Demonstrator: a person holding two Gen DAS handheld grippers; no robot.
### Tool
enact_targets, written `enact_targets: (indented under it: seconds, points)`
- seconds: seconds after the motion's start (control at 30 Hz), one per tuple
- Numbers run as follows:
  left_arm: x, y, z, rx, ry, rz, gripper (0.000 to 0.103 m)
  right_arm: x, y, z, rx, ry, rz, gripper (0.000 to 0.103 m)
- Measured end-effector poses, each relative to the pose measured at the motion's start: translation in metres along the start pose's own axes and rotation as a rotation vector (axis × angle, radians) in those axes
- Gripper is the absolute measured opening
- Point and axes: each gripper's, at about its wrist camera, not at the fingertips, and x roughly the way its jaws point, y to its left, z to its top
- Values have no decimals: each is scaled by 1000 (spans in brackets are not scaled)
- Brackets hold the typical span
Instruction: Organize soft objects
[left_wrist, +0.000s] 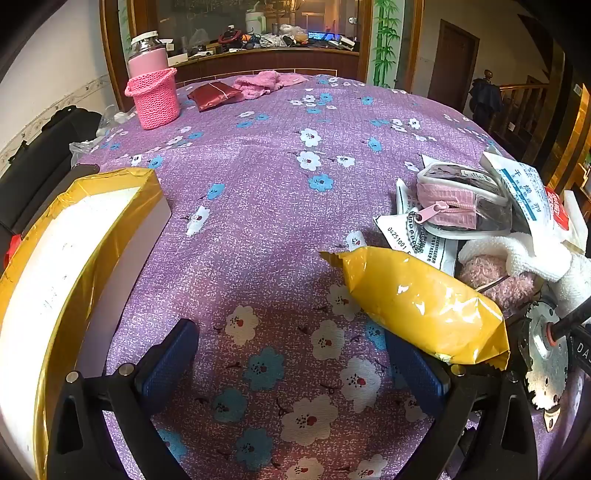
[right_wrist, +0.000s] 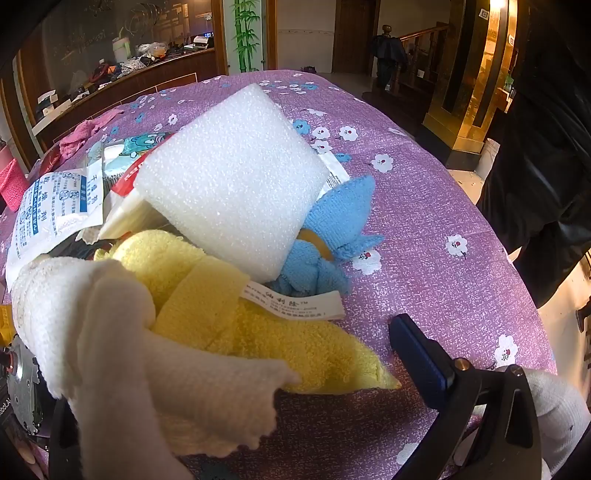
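A: What covers the bench?
B: A purple flowered cloth (left_wrist: 266, 206). Behind it runs a wooden counter (left_wrist: 266, 55) crowded with clutter too small to name, then a door and a stair rail at right.
A: Left to right on the bench?
B: A gold-taped white box (left_wrist: 74, 243) cut off at the left edge, a pink knitted basket (left_wrist: 155, 98) with a bottle in it at the far side, then open cloth in the middle. At the right edge is the pile: yellow packet (left_wrist: 424, 302), pink zip pouch (left_wrist: 461, 206), white towel (right_wrist: 92, 332), yellow towel (right_wrist: 258, 332), foam block (right_wrist: 236, 177), blue knitted cloth (right_wrist: 332, 229).
A: The tools?
B: The left tool (left_wrist: 291, 358) is released, over bare cloth; the packet overlaps its right finger. The right tool (right_wrist: 229, 387) is spread wide, its left finger hidden under the white towel; whether it presses anything I cannot tell. Beyond the pile the cloth lies free to the right edge.
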Motion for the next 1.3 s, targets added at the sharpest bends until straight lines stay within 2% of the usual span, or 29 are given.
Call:
enact_targets:
  seconds: [0.8, 1.0, 1.13, 1.2, 1.3]
  points:
    - [0, 0, 0, -3, 0, 0, 103, -1, 0, 0, 0, 0, 0, 103]
    - [-1, -2, -1, -22, 21, 22, 103, -1, 0, 0, 0, 0, 0, 103]
    - [-5, 3, -2, 58, 95, -41, 103, -1, 0, 0, 0, 0, 0, 103]
    - [-10, 5, -9, 66, 56, -48, 103, -1, 0, 0, 0, 0, 0, 103]
    - [-10, 2, -8, 59, 55, -38, 103, -1, 0, 0, 0, 0, 0, 103]
